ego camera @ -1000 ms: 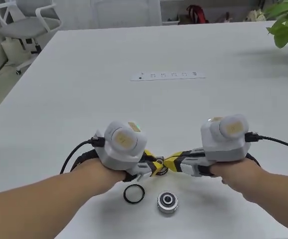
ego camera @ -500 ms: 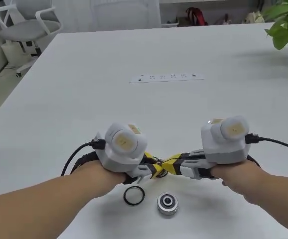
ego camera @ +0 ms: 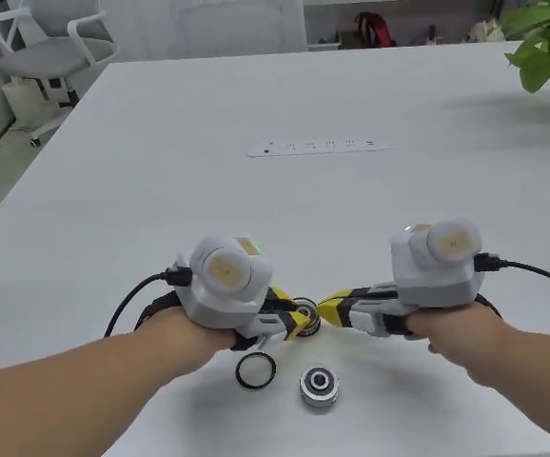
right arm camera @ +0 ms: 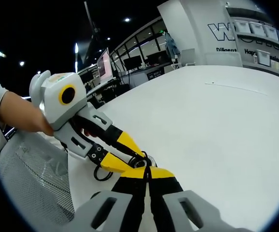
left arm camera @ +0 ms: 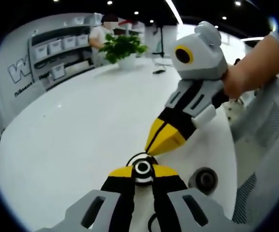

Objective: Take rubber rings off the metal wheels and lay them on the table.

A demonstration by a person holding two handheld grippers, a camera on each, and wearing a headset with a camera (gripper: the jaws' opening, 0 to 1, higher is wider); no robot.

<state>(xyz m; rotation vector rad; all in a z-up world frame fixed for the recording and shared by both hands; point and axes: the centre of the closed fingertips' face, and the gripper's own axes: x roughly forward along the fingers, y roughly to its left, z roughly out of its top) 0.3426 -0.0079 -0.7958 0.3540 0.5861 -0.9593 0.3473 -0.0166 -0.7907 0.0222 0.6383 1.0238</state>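
White desk [ego camera: 142, 171] in an open office; a power strip [ego camera: 319, 147] lies well beyond the jaws and a plant [ego camera: 546, 48] stands at the far corner.

Left gripper [ego camera: 299, 322]: jaws closed on a metal wheel [left arm camera: 143, 167], held between the yellow tips with one face turned back toward the left gripper view. A dark band, taken to be the rubber ring [left arm camera: 142, 156], runs round its rim.

Right gripper [right arm camera: 147, 170]: jaws drawn together, tips meeting the wheel's rim from the opposite side. Whether they have any rubber pinched between them cannot be told.

On the desk just on the near side of both pairs of jaws lie a loose ring [ego camera: 256, 369] and a bare wheel [ego camera: 320, 385], flat, side by side and not touching. By this evidence one wheel is finished and the second is in hand.

Step in hand: peeling the ring. The left jaws should hold the wheel firmly by its metal, clear of the rubber. The right jaws should catch only the rubber at one spot, lift it outward over the rim edge, then work round rather than pull straight, since a stretched ring may snap free. The ring then goes flat beside the loose ring.
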